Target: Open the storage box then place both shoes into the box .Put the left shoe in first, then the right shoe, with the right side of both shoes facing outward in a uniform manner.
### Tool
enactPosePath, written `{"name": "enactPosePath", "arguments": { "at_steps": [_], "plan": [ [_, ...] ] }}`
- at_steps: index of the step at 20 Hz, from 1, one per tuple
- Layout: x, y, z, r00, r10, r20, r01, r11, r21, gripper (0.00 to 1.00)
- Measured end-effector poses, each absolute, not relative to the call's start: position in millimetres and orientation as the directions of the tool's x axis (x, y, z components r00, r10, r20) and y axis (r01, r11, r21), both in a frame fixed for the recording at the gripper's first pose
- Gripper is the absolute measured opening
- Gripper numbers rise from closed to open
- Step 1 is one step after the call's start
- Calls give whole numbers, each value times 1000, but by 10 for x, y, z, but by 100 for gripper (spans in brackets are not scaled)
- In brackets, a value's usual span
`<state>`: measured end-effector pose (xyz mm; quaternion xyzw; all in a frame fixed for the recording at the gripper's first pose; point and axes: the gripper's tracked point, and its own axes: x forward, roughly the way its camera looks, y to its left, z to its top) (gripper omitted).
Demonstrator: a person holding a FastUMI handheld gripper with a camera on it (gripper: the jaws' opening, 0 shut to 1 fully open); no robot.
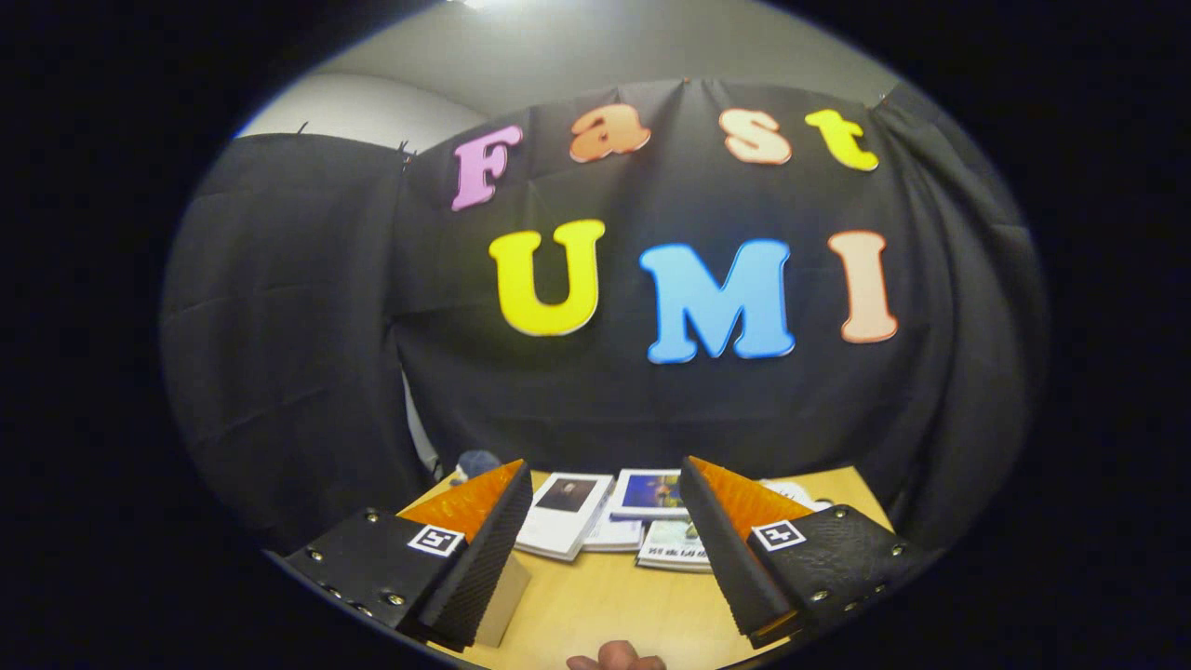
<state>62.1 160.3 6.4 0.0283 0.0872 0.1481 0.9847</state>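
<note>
My gripper (605, 470) is held above a light wooden table (614, 605), its fingers wide apart and nothing between them. Beyond the right finger (735, 540) a white object (791, 491) peeks out, mostly hidden, and I cannot tell what it is. A small bluish-grey object (477, 462) lies at the table's far edge, past the left finger (484, 540). A pale beige block (504, 600) shows right beside the left finger's inner side, low down.
Several magazines and booklets (605, 521) lie spread on the table just beyond the fingers, near the black cloth wall (651, 400). A person's fingertip (616, 656) shows at the table's near edge, between the fingers.
</note>
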Motion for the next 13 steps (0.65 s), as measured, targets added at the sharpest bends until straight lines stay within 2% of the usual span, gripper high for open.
{"name": "enactPosePath", "arguments": {
  "at_steps": [3, 8, 13],
  "plan": [
    [500, 1290, 458, 979, 202, -22, -201, 978, 53, 97],
    [373, 1098, 555, 988, 151, 16, -152, 988, 24, 97],
    [240, 978, 535, 985, 167, 49, -166, 986, -15, 97]
  ]
}}
